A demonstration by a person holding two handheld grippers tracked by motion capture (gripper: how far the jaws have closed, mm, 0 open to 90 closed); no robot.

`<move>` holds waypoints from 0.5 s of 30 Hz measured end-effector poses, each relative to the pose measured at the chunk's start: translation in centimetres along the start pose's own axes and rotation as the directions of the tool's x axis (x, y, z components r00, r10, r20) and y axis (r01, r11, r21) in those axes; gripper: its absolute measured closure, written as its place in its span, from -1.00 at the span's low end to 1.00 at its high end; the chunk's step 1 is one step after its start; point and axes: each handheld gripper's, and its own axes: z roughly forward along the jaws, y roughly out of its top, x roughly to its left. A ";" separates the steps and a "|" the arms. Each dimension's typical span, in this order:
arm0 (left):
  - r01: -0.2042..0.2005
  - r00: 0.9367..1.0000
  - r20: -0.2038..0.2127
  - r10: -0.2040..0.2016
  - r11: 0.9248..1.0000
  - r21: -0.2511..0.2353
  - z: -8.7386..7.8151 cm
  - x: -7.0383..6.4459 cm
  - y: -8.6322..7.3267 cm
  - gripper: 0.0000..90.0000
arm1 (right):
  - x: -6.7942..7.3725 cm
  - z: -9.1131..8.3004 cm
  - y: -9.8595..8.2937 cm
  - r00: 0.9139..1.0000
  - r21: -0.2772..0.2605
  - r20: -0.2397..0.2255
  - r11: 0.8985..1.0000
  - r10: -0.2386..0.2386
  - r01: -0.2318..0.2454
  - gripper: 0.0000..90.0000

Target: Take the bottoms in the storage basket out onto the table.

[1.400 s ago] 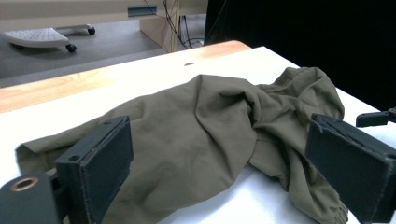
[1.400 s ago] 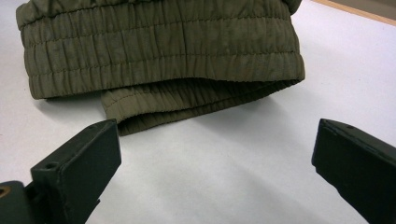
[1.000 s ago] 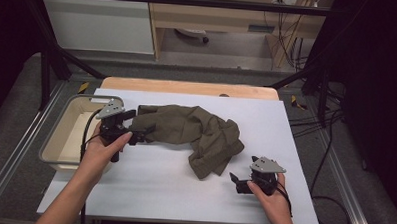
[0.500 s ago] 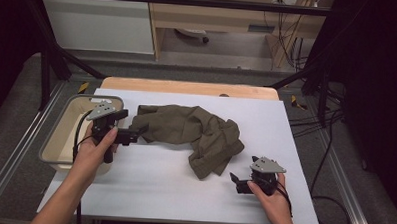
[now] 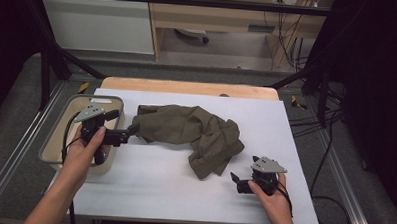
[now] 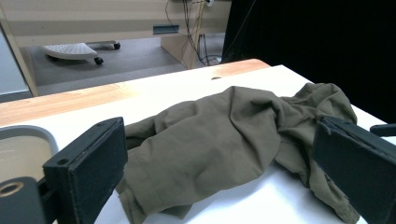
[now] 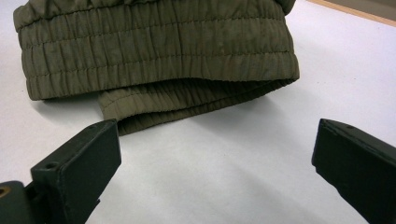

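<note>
Left gripper: jaws spread wide and holding nothing, level with the table, its tips just at the left edge of the garment; in the left gripper view the cloth lies between and beyond the two jaws.
Left hand: wrapped around the gripper's handle, above the tub.
Tub: grey, pale inside, at the table's left edge, directly under the left hand and the gripper's body.
Garment: olive cloth, crumpled in the middle of the sheet, running from the left gripper's tips down toward the right gripper; its ribbed elastic band faces the right gripper.
Sheet: white, covering the table; a strip of bare wood shows along the far side.
Right gripper: jaws spread, holding nothing, low over the sheet, near the garment's lower end but apart from it; bare sheet lies between its jaws.
Right hand: gripping it from below right.
Cables: trailing on the floor to the right of the table.
</note>
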 end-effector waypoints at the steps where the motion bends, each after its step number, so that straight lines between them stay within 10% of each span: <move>1: 0.001 1.000 -0.002 -0.001 1.000 -0.002 -0.1 0.1 0.0 -0.92 | 0.0 0.0 0.0 1.000 0.000 0.001 1.000 0.000 0.000 -0.95; 15: 0.002 0.999 -0.032 -0.003 1.000 -0.018 -1.5 1.0 -0.4 -0.92 | -0.2 -0.2 0.0 1.000 -0.006 0.006 1.000 0.004 -0.004 -0.95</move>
